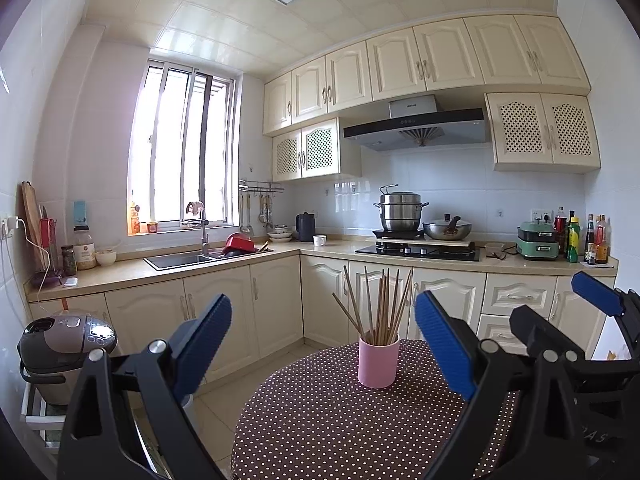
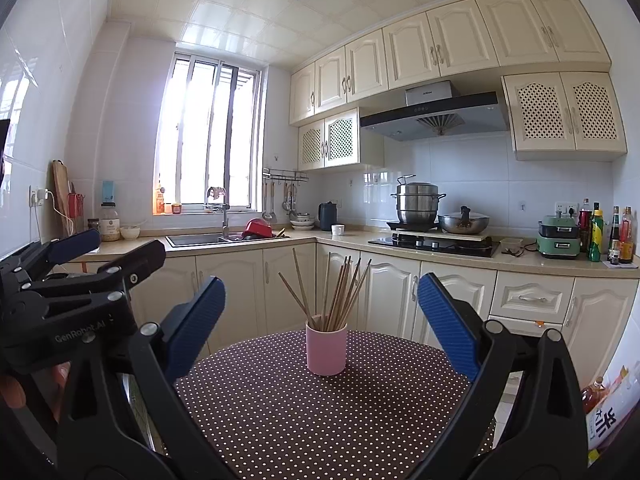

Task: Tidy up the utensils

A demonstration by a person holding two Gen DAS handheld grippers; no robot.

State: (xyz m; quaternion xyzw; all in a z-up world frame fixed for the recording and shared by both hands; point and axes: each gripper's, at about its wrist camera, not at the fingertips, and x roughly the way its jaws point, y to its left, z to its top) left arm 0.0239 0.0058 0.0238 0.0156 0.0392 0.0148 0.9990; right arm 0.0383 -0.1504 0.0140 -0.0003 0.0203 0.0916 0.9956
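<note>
Setting: a home kitchen, cream cabinets [image 1: 224, 312] behind a round table [image 1: 320, 432] in a brown polka-dot cloth.
Cup: a pink cup [image 1: 378, 362] stands upright on the table.
Chopsticks: wooden chopsticks [image 1: 380, 304] fan out of the cup.
Left gripper [image 1: 324, 344]: fingers spread wide, empty, short of the cup.
Right gripper [image 2: 322, 328]: fingers likewise apart, holding nothing.

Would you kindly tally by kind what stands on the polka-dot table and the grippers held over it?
Pink cup: 1
Bundle of wooden chopsticks standing in the cup: 1 (single sticks overlap, so no exact count)
Grippers, both open and empty: 2, left gripper and right gripper
Total: 4, over the table
</note>
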